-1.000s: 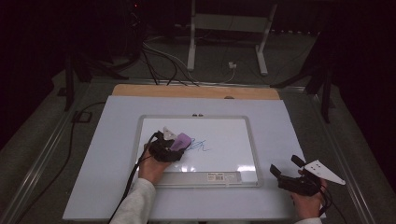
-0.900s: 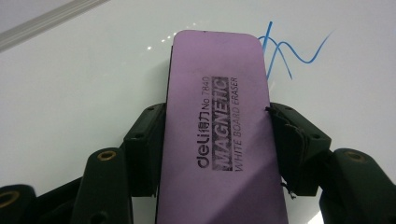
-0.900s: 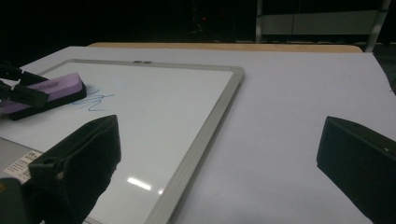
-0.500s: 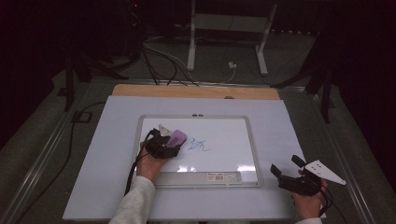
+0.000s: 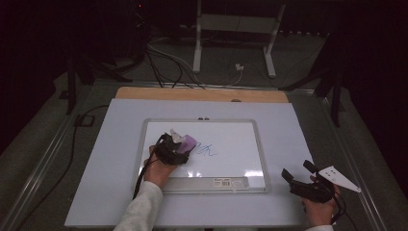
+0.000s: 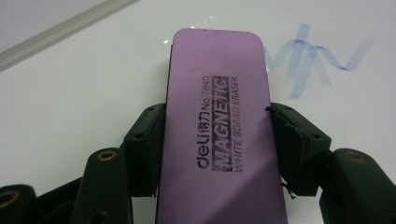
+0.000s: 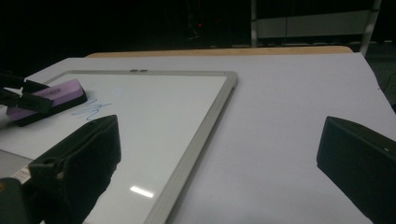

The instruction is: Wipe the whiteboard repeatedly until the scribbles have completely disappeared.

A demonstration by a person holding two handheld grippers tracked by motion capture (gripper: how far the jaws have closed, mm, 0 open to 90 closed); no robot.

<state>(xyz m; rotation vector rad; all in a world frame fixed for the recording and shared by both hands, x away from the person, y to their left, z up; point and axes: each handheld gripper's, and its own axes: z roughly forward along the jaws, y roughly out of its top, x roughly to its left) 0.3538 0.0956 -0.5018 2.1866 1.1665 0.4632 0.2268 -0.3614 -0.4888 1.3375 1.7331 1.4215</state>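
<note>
A framed whiteboard (image 5: 231,161) lies flat in the middle of the white table top. On its left half my left gripper (image 5: 180,147) is shut on a purple magnetic eraser (image 5: 187,142), which rests on the board. In the left gripper view the black jaws press both long sides of the eraser (image 6: 217,135). A blue scribble (image 5: 208,150) lies just right of the eraser, seen ahead as the scribble (image 6: 317,60). My right gripper (image 5: 296,169) stays off the board at the front right, open and empty. In its own view the right gripper (image 7: 224,140) faces the board's frame (image 7: 201,126).
A wooden strip (image 5: 202,94) runs along the table's far edge. Cables (image 5: 163,62) and a metal stand (image 5: 235,29) are on the floor beyond it. A black cable (image 5: 72,139) trails off the left side. Bare white table top (image 5: 288,130) surrounds the board.
My left gripper slid the eraser slightly left and then back right beside the scribble. The right gripper has not moved.
</note>
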